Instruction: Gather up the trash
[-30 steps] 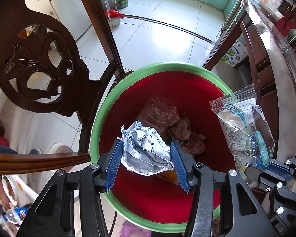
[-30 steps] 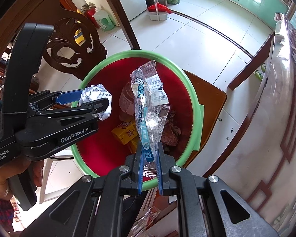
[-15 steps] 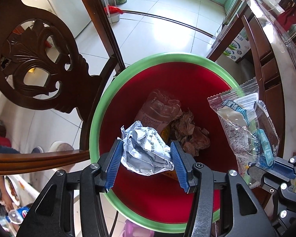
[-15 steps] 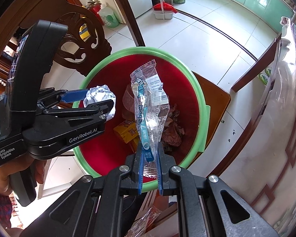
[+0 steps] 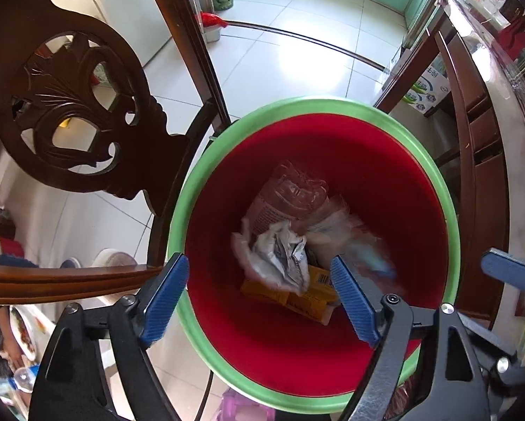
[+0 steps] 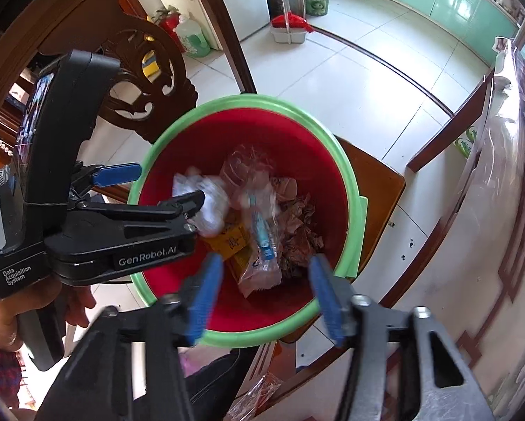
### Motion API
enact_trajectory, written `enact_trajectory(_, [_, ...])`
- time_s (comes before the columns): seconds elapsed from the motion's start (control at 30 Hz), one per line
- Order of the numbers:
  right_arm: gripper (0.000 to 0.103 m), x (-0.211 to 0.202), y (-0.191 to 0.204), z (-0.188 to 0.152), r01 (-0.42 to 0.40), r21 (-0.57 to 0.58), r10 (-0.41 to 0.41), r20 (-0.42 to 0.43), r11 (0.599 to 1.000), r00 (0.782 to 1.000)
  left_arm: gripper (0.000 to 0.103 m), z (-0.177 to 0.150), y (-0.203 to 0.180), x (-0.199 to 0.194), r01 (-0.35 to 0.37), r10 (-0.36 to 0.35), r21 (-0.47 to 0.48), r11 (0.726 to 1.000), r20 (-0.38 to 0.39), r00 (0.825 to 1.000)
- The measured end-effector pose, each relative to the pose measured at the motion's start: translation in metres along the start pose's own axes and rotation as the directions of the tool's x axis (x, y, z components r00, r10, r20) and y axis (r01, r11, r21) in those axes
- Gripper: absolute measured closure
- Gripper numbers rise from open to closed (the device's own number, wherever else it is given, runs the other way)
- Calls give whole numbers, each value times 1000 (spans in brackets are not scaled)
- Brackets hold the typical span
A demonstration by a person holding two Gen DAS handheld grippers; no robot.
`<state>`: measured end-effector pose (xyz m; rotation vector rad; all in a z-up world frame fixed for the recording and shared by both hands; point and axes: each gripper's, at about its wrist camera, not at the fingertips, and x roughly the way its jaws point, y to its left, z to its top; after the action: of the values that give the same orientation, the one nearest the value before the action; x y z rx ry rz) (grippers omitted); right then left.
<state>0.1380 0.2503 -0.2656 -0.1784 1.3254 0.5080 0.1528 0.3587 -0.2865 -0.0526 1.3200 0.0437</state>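
Your left gripper sits at the bottom centre of its own view with its blue pads spread wide and nothing between them. Past the pads, in the middle of the frame, the crumpled paper ball shows inside the red bin, over a yellow wrapper that lies on the bin's floor. The ball is slightly blurred, so you cannot tell whether it already rests on the pile. Just right of it, the clear plastic packet is a smeared streak, also within the bin's walls. Above both lies a squashed clear bottle. The bin's green rim fills the centre of the frame; a carved wooden chair back stands in the upper left, and a pale tabletop edge runs down the right side.

Your right gripper is at the bottom centre of its view, pads likewise wide apart and holding nothing. Between and beyond them the plastic packet with its blue strip shows blurred inside the bin, beside brown crumpled paper on the right. The left gripper reaches in from the left of that frame over the bin's rim, one pad outside the rim, the black finger across the opening; the paper ball shows just behind it. The bin stands on a brown chair seat, with white floor tiles in the upper half.
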Motion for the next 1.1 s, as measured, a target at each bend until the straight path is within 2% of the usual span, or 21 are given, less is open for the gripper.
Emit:
enact_trajectory(0.17, [44, -13, -2, -4, -12, 20, 12, 31, 1000, 999, 20, -2, 0, -11, 4, -3, -18, 1000, 18, 1000])
enact_trajectory(0.27, [44, -34, -5, -13, 19, 30, -21, 71, 999, 997, 20, -8, -2, -36, 23, -20, -33, 999, 87, 996])
enact_trajectory(0.33, [44, -66, -12, -27, 43, 60, -50, 131, 997, 990, 20, -13, -10, -58, 41, -37, -24, 999, 142, 989])
enact_trajectory(0.43, [44, -115, -25, -49, 52, 110, -75, 213, 993, 974, 20, -30, -22, -99, 98, -92, -13, 995, 227, 970])
enact_trajectory(0.53, [42, -175, -37, -81, 54, 155, -101, 314, 986, 944, 20, -50, -39, -139, 139, -135, 11, 990, 301, 944])
enact_trajectory(0.6, [37, -210, -46, -102, 37, 180, -104, 379, 983, 919, 20, -68, -55, -167, 145, -148, 35, 989, 357, 922])
enact_trajectory(0.73, [36, -265, -62, -136, -32, 203, -74, 497, 979, 864, 20, -93, -88, -209, 152, -159, 52, 987, 454, 877])
enact_trajectory(0.87, [35, -315, -81, -168, -173, 131, 54, 623, 976, 781, 16, -109, -119, -249, 182, -165, 25, 983, 553, 817])
enact_trajectory(0.97, [27, -344, -93, -189, -145, 122, 28, 663, 982, 748, 10, -114, -141, -277, 168, -140, 14, 986, 625, 768])
enact_trajectory(1.03, [24, -357, -98, -200, -82, 148, -39, 669, 986, 742, 0, -116, -157, -295, 161, -122, 4, 987, 673, 730])
enact_trajectory(1.1, [23, -369, -105, -211, -4, 179, -120, 675, 984, 728, 0, -118, -173, -309, 152, -106, -2, 988, 710, 696])
